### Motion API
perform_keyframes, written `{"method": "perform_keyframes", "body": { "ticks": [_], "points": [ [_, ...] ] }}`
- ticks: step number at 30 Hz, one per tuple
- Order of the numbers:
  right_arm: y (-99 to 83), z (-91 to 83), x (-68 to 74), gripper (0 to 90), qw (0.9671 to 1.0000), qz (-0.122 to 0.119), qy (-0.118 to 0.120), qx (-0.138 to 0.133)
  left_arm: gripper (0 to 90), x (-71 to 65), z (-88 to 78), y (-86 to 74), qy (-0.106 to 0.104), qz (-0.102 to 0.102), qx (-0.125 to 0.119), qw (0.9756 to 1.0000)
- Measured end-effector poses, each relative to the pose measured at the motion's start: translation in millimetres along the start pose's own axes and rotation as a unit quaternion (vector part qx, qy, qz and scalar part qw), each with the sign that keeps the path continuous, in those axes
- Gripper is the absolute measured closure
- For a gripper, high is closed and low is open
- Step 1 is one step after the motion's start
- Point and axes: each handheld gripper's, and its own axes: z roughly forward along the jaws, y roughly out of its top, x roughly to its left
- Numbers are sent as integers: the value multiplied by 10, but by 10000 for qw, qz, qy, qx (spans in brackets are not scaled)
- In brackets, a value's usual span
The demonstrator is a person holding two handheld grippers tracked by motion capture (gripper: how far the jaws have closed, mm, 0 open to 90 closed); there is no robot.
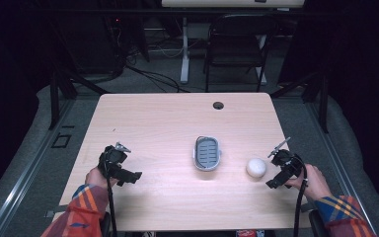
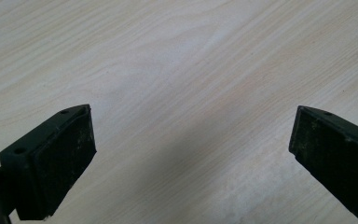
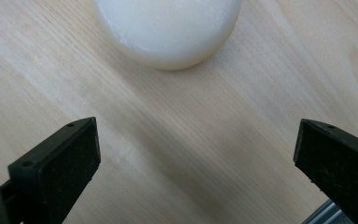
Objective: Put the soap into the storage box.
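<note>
A round white soap bar (image 1: 256, 167) lies on the wooden table (image 1: 163, 123), right of a grey ribbed soap dish (image 1: 207, 153) at the table's middle. My right gripper (image 1: 272, 170) rests just right of the soap, open, with bare wood between its jaws. In the right gripper view the soap bar (image 3: 168, 28) lies just ahead of the open right gripper (image 3: 196, 144). My left gripper (image 1: 131, 176) lies at the front left, far from the dish. In the left gripper view the left gripper (image 2: 191, 140) stands open over plain wood.
A cable hole (image 1: 218, 105) sits near the table's far edge. Beyond the table stand a black chair (image 1: 237, 44) and a white desk leg (image 1: 184, 49). Cables trail on the floor behind.
</note>
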Motion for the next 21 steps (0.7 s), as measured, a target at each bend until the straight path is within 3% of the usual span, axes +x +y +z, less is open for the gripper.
{"method": "perform_keyframes", "body": {
  "ticks": [6, 10, 12, 13, 14, 15, 16, 17, 18, 21],
  "points": [
    [-10, 22, 29, 0, 10000, 49, -11, -50, 5, -3, 1, -3, 2, 40, 30, 10000],
    [32, 26, 38, 0, 9999, -107, -27, 22, 5, 2, -7, -6, 14, -1, -1, 10000],
    [14, 45, 65, 0, 9999, -27, -25, -135, 5, -6, 0, -1, 5, 30, 5, 10000],
    [28, 15, 53, 0, 9998, -190, -48, 1, 5, -6, 2, -1, 5, 27, -6, 10000],
    [10, 50, 89, 0, 9995, 6, 7, -322, 5, -3, 1, -1, 2, 21, 2, 10000],
    [40, -5, 75, 0, 9995, -264, -162, -46, 5, 1, 4, -4, -6, 17, 4, 10000],
    [32, 27, 98, 0, 9996, -119, -34, -250, 5, 5, 5, -7, -8, 15, 15, 10000],
    [55, -1, 89, 0, 9994, -320, -97, -59, 2, 7, 4, -8, -19, 6, 10, 10000],
    [50, 22, 112, 0, 9996, -181, -38, -220, 0, 10, 0, -9, -37, 14, -9, 10000],
    [68, 17, 103, 0, 9994, -315, -51, -108, 0, 6, -3, -8, -59, 31, -55, 10000]
  ]
}}
